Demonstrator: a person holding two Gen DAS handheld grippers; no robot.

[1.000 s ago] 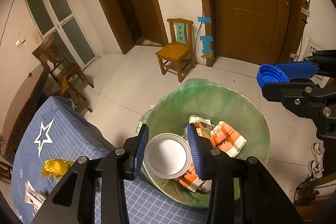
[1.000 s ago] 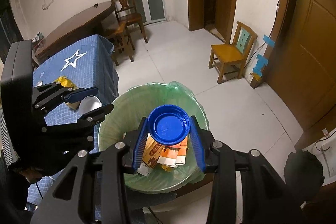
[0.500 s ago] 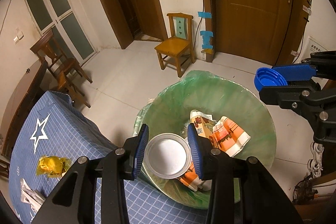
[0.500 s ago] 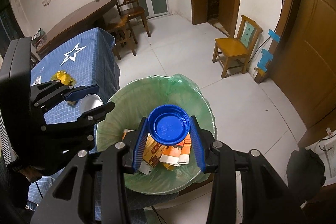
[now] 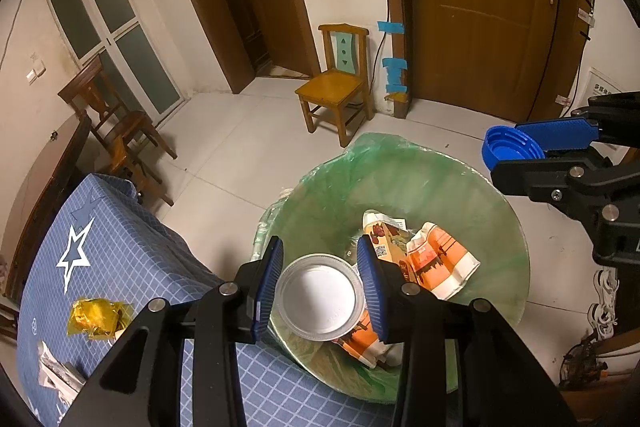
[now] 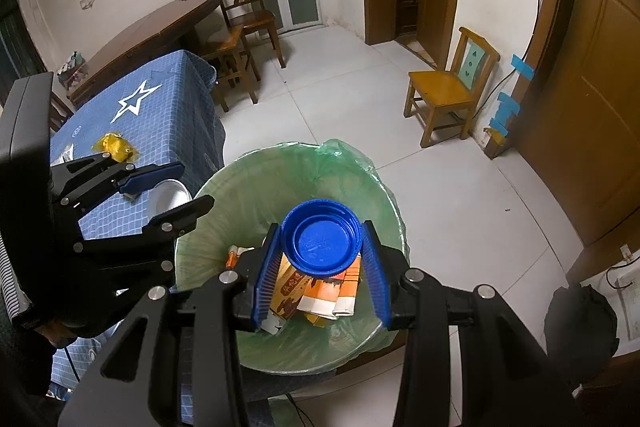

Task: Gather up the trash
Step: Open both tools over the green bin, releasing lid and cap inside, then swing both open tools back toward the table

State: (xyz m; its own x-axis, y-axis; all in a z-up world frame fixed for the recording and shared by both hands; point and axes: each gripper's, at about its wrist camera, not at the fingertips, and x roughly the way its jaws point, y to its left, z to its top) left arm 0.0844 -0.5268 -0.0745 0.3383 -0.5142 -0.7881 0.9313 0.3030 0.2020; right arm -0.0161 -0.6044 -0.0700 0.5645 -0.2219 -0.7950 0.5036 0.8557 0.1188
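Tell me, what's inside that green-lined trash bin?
Inside the bin lie crumpled orange-and-white cartons. The white lid and blue lid, each held in a gripper above, cover part of the pile; anything deeper is hidden.

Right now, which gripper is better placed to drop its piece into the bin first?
Right. The right gripper holds the blue lid over the bin's middle; the left gripper's white lid hangs near the bin's rim, beside the table.

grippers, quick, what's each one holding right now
Left gripper: shut on the white lid, over the trash bin.
Right gripper: shut on the blue lid, over the same bin.
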